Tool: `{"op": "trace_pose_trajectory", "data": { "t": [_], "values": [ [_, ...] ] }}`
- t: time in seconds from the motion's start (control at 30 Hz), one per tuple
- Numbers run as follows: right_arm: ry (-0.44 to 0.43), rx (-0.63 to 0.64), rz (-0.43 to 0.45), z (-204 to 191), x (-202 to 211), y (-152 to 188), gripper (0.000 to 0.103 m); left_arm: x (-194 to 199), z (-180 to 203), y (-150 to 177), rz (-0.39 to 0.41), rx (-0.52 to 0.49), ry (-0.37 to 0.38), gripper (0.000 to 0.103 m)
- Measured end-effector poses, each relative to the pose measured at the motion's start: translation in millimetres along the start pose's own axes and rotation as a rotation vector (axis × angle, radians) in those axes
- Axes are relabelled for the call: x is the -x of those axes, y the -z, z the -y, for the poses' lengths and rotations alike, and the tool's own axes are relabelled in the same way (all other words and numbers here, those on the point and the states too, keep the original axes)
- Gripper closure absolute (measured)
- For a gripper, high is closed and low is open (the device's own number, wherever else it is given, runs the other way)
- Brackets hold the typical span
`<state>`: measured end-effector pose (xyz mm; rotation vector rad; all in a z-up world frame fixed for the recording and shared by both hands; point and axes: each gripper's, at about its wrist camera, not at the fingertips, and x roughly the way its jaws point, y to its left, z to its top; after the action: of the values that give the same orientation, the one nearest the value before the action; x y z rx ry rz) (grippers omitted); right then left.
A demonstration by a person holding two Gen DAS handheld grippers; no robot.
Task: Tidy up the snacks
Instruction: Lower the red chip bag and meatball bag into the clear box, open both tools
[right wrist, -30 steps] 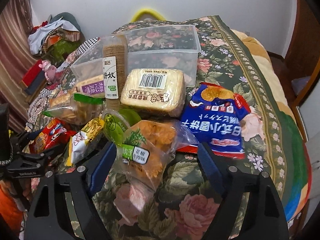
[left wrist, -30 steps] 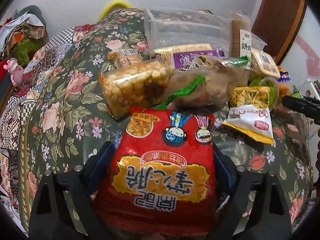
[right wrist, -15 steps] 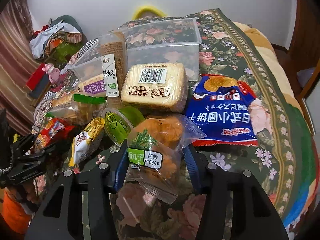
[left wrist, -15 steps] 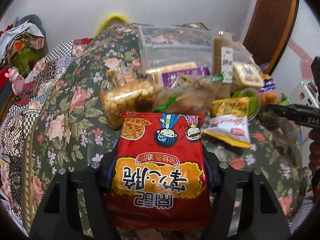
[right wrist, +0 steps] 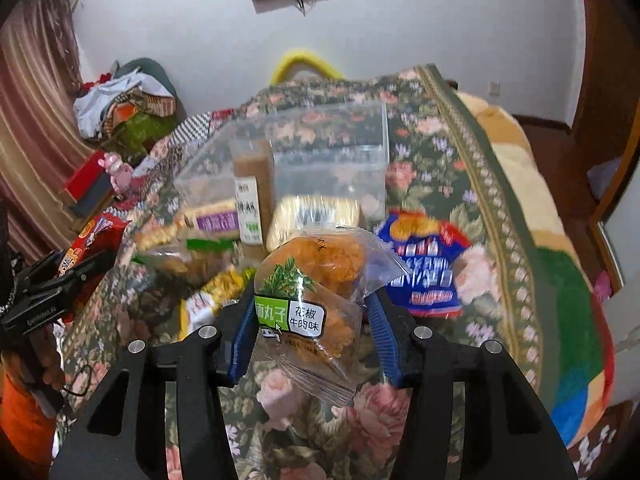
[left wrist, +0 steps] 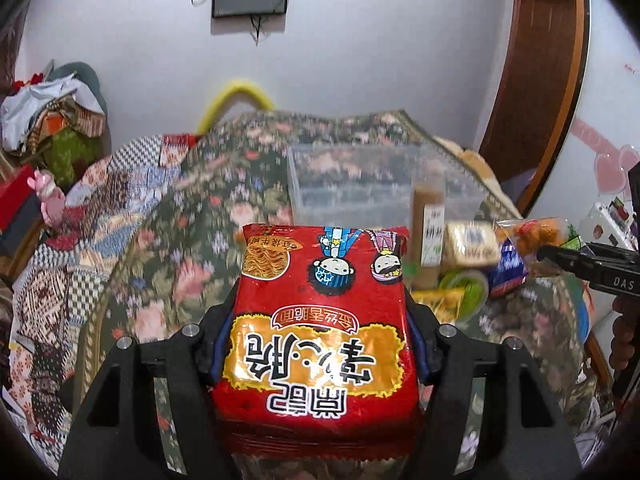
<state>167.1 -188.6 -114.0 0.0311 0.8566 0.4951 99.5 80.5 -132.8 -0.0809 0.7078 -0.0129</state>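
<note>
Step in hand: both picks done, lift underway, carry to bin comes next. Left gripper [left wrist: 320, 344] has its jaws clamped on the sides of the red noodle snack pack [left wrist: 320, 320], pack held up off the floral bedspread [left wrist: 168, 264]. Right gripper [right wrist: 310, 334] has its jaws narrowed onto the clear bag of orange fried balls [right wrist: 316, 280] w/ green label, bag also clear of the cover.

Next move, as I judge it: swing each pack fwd and over the rim of the clear plastic bin [right wrist: 332, 152], which stands behind the pile on the bed, then let go inside. Needs enough height to clear the tall brown biscuit sleeve [right wrist: 252, 196] leaning at the bin's front wall. Bags are soft and slippery, so grip should stay firm during the carry.

Vs 1 s ago: both sets of jaws stood wide around their packs as these lay on the bed; they've since closed onto them. Both views now sit higher, w/ more wall and less bedspread in sight. Rest of pile, e.g. blue cracker bag [right wrist: 424, 268] and green cup [left wrist: 464, 292], looks unmoved.
</note>
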Motion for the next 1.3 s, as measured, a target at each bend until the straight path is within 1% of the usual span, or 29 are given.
{"op": "trace_pose_trajectory", "data": {
  "t": [0.2, 0.4, 0.63, 0.77, 0.9, 0.97, 1.1, 1.3],
  "values": [
    [0.008, 0.045, 0.078, -7.6, 9.4, -21.6, 0.055, -2.4, 5.1, -31.7, 0.06, -0.014, -0.004, 0.036],
    [0.018, 0.081, 0.149, -13.3, 9.7, -43.6, 0.055, -14.1, 12.4, -58.5, 0.091, -0.035, -0.005, 0.036],
    [0.024, 0.1, 0.177, -11.4, -4.8, -68.9, 0.055, -38.1, 13.9, -88.6, 0.097, -0.029, 0.011, 0.036],
    [0.044, 0.112, 0.174, -8.9, -16.2, -81.5, 0.055, -62.1, 13.7, -103.8, 0.072, -0.023, 0.016, 0.036],
    [0.054, 0.107, 0.151, -1.9, -35.3, -94.2, 0.055, -90.3, 9.9, -113.6, 0.02, 0.001, 0.046, 0.036],
    [0.051, 0.109, 0.128, 1.3, -45.5, -98.1, 0.055, -106.0, 8.3, -117.1, -0.014, 0.009, 0.064, 0.036],
    [0.063, 0.132, 0.086, 2.6, -66.0, -102.9, 0.055, -140.1, 5.7, -119.7, -0.081, 0.015, 0.062, 0.036],
    [0.064, 0.136, 0.009, 8.5, -99.2, -106.4, 0.055, -176.3, 6.3, -120.4, -0.141, 0.019, 0.06, 0.036]
  ]
}}
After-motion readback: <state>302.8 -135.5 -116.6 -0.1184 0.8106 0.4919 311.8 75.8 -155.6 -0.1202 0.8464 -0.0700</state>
